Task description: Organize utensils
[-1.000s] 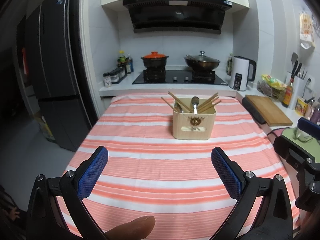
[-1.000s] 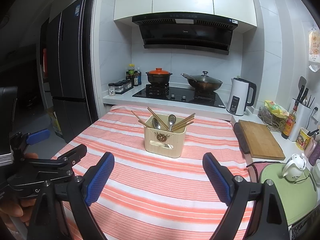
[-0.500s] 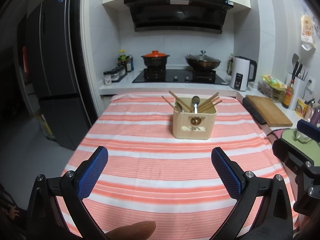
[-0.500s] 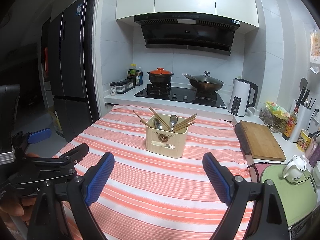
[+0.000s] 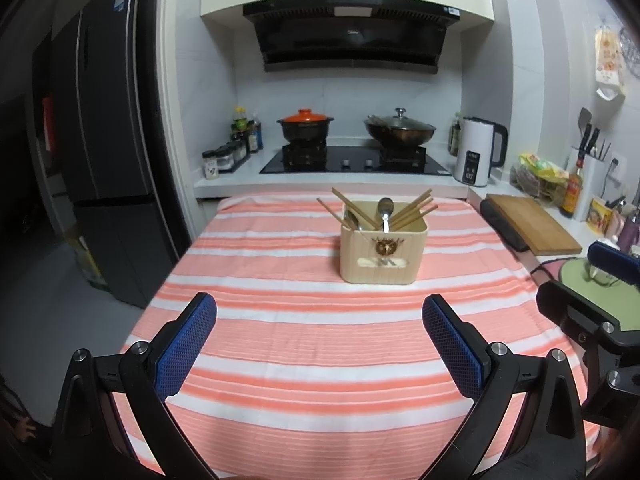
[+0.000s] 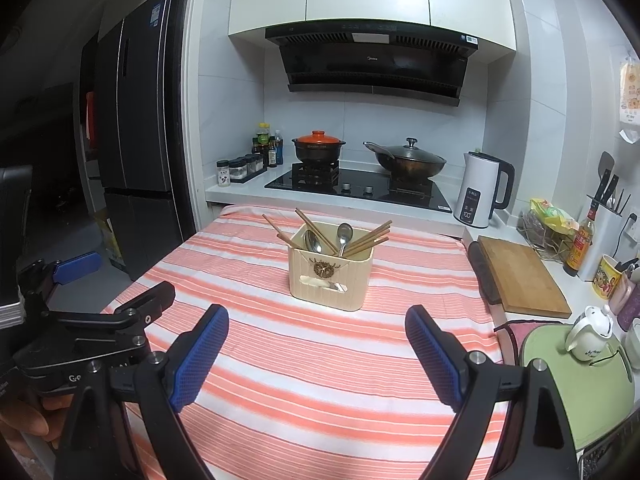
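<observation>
A cream utensil holder (image 5: 382, 254) (image 6: 331, 276) stands mid-table on the orange-and-white striped cloth (image 5: 312, 344). Several wooden chopsticks (image 5: 412, 210) (image 6: 366, 240) and two metal spoons (image 5: 385, 209) (image 6: 344, 234) lean out of it. My left gripper (image 5: 319, 336) hovers over the near part of the cloth, open and empty, well short of the holder. My right gripper (image 6: 316, 348) is also open with nothing between its blue pads. The left gripper's body (image 6: 100, 320) shows at the left of the right wrist view, and part of the right gripper (image 5: 592, 312) at the right of the left wrist view.
A stove with an orange-lidded pot (image 5: 306, 126) and a wok (image 5: 399, 130) lies behind the table. A white kettle (image 5: 478, 152), a wooden cutting board (image 5: 532, 224), a green mat with a small teapot (image 6: 590, 326) and a knife block (image 6: 604, 208) crowd the right counter. A dark fridge (image 5: 108, 140) stands left.
The thumb tip seen at the bottom edge of the left wrist view is out of sight now. Both grippers hold their place and stay open.
</observation>
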Motion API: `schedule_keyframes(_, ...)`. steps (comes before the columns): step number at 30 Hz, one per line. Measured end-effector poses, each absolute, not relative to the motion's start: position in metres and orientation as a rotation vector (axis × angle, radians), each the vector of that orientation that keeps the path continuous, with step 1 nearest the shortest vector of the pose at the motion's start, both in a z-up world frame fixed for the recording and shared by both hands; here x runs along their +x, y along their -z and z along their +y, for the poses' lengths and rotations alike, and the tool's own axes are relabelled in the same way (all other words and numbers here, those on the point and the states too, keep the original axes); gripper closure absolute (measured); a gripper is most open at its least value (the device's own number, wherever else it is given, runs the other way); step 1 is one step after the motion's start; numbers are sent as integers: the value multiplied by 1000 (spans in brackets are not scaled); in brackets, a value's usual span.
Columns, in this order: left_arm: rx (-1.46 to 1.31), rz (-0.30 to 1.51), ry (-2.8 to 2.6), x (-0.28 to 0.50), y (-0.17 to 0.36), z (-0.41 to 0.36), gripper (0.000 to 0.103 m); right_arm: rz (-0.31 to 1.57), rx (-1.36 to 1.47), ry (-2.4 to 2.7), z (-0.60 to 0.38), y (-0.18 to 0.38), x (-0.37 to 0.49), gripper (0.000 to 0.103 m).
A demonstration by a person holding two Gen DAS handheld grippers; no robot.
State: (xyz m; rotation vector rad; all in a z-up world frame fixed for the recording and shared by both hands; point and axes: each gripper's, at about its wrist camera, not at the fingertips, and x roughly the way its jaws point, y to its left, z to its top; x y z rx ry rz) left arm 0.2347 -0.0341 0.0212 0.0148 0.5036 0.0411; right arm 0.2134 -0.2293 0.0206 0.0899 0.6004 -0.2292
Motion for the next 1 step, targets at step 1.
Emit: schedule_keyframes(1, 25, 501, -36, 234, -21, -36, 0, 600, 90, 230, -230, -20, 213, 11)
